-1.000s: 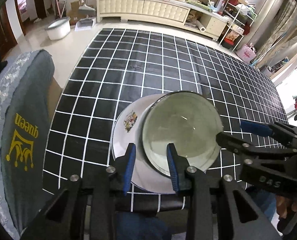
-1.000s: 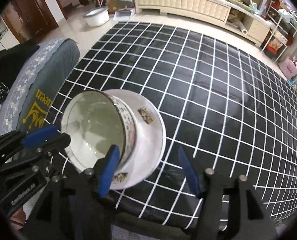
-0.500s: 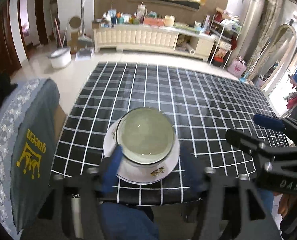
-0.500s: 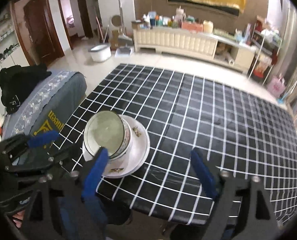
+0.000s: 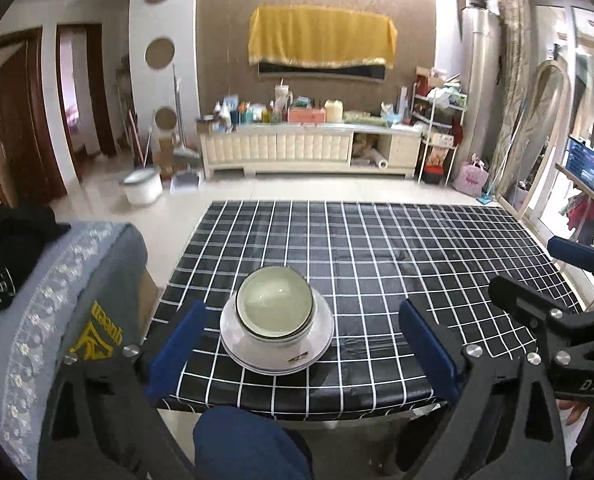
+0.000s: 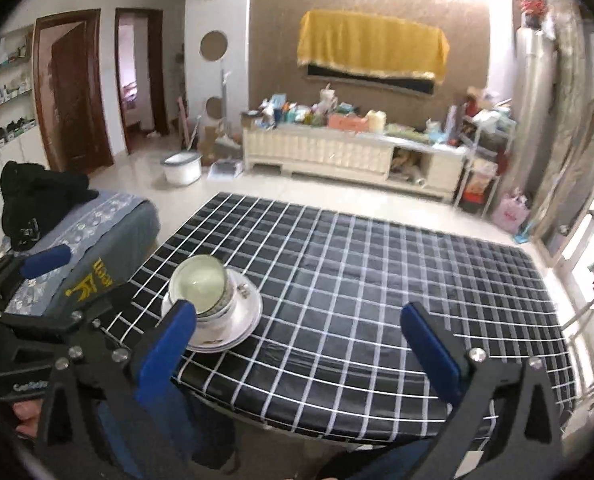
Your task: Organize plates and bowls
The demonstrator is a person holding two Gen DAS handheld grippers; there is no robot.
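Plates point(image 5: 277, 354) under bowls point(image 5: 275, 308): stack count unclear, centres hidden. Right gripper point(image 5: 537, 276) cut off at 3 o'clock edge, left view. Left gripper point(image 6: 77, 280) cut off at 9 o'clock, right view. Sideboard clutter point(image 5: 281, 114) at 12 o'clock too small to identify.

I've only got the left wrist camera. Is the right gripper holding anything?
Observer: No. The right gripper holds nothing. Its jaws are opening with a wide gap between them.
Operator: Does the bowl have a pattern on its side?
Observer: Yes. The bowl has a floral band on its right-facing side.
Operator: Is anything on the table's right end?
Observer: Nothing shows on the table out to its far right corner.
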